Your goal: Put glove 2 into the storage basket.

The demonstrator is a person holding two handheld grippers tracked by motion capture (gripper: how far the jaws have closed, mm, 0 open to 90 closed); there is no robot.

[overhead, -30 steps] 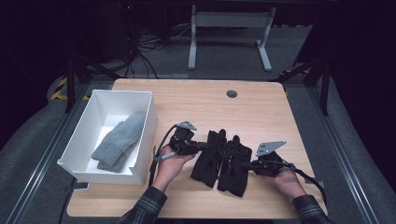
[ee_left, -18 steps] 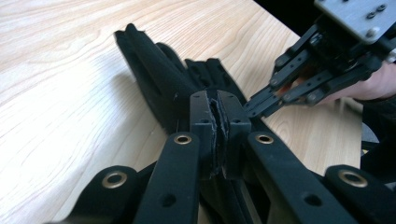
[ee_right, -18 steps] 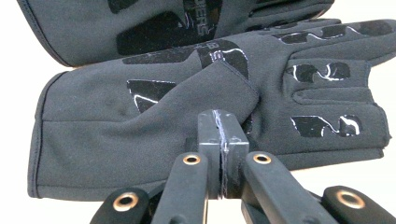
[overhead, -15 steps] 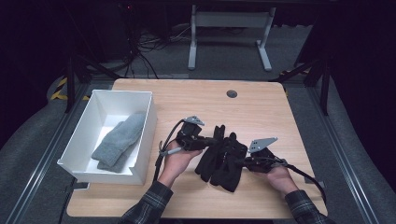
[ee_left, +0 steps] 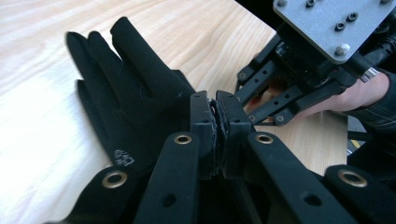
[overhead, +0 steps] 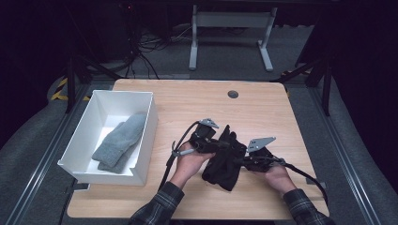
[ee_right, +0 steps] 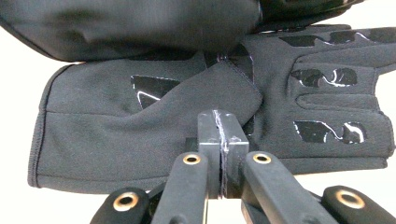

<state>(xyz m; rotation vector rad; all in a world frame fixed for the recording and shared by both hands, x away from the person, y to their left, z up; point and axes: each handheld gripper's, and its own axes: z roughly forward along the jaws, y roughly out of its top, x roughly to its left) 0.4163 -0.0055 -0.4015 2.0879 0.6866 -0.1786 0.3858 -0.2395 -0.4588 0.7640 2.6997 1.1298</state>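
from the high view, a pair of black gloves (overhead: 225,161) lies bunched at the near middle of the wooden table (overhead: 263,108), pinched from both sides by the left gripper (overhead: 217,144) and the right gripper (overhead: 240,161); a white bin (overhead: 148,131) at the left holds a grey sock (overhead: 119,140). in the left gripper view its jaws are clenched on glove fabric, fingers of one glove spread on the wood. in the right gripper view the jaws are clamped on a glove edge. this looks like mid-fold or gathering; next likely calls for lifting both together toward the bin without losing grip.
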